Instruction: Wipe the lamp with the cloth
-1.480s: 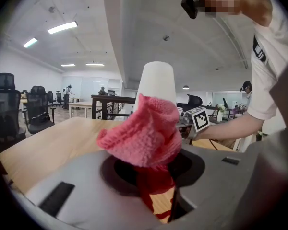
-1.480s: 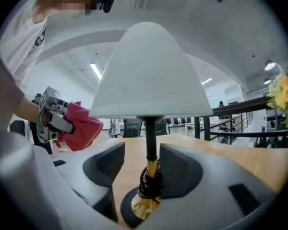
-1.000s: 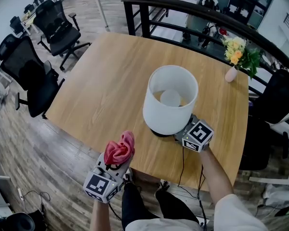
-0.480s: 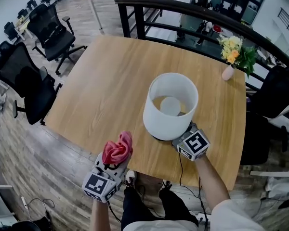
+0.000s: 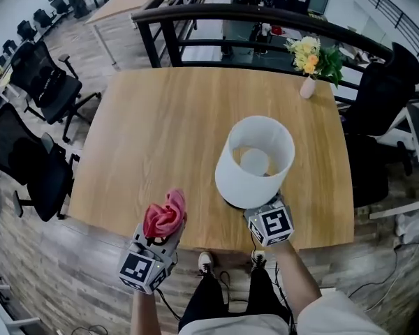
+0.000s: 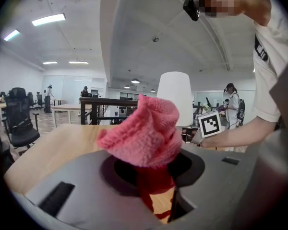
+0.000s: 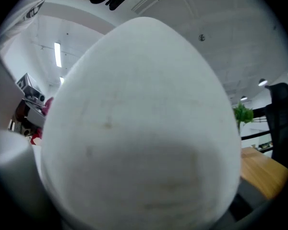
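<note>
The lamp's white shade stands on the wooden table, right of centre near the front edge. My right gripper reaches under the shade's near side, so its jaws are hidden. They have just been closing, and whether anything is between them does not show. The shade fills the right gripper view. My left gripper is over the table's front edge, left of the lamp, shut on a bunched pink cloth. In the left gripper view the cloth sticks up from the gripper, with the lamp ahead.
A small vase of flowers stands at the table's far right corner. A black railing runs behind the table. Office chairs stand to the left and another chair to the right.
My right gripper has swung from the lamp's front right to its near side. The left gripper with the cloth has come slightly up and toward the table.
</note>
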`<state>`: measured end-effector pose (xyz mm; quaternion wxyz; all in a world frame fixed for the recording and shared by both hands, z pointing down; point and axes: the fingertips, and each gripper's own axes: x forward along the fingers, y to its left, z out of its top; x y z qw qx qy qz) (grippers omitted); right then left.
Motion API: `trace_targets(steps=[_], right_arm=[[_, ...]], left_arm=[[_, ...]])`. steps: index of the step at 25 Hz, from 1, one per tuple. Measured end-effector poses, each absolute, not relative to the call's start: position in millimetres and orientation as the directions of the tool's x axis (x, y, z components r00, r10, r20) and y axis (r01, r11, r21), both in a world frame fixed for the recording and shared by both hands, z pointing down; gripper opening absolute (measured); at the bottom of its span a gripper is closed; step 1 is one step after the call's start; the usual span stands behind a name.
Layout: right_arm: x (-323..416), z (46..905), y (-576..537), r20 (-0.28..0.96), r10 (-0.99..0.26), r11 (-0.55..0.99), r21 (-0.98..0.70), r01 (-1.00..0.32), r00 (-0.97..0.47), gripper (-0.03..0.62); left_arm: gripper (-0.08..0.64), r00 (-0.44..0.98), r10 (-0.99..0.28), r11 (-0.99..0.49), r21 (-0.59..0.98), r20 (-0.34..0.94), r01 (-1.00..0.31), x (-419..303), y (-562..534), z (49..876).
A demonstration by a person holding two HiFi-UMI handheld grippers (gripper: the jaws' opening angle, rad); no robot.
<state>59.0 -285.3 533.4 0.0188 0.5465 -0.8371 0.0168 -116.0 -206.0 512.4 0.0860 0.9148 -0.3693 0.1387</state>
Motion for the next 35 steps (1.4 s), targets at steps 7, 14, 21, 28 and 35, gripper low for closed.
trace_targets(steps=[7,14,21,28,35], right_arm=[[50.3,535.9,-262.8,0.071,-0.997,-0.002,-0.036,-0.999,-0.001,0.066],[32.7,537.6,-246.6,0.088,-0.942,-0.329,-0.033,-0.944,0.325,0.067],[25.5,538.3,-235.0,0.086,-0.85,-0.525,-0.041,-0.85,0.521,0.069],[22.1,560.0,-236.1,0.163,-0.875,-0.465,-0.02,-0.885,0.456,0.098],[1.2,595.1,-184.3,0.261,-0.955,-0.111,0.122,-0.986,0.14,0.164]], left_arm=[[0.161,0.734,-0.609,-0.766,0.017,0.302,-0.643,-157.8,-214.2,492.7],[0.161,0.726,-0.626,-0.756,0.008,0.285,-0.655,-198.6,-214.8,477.4],[0.161,0.712,-0.645,-0.738,0.018,0.277,-0.675,-216.5,-205.7,474.9],[0.161,0.713,-0.653,-0.729,0.039,0.256,-0.683,-215.4,-199.2,475.8],[0.161,0.769,-0.626,-0.776,-0.006,0.13,-0.63,-151.9,-195.9,422.3]])
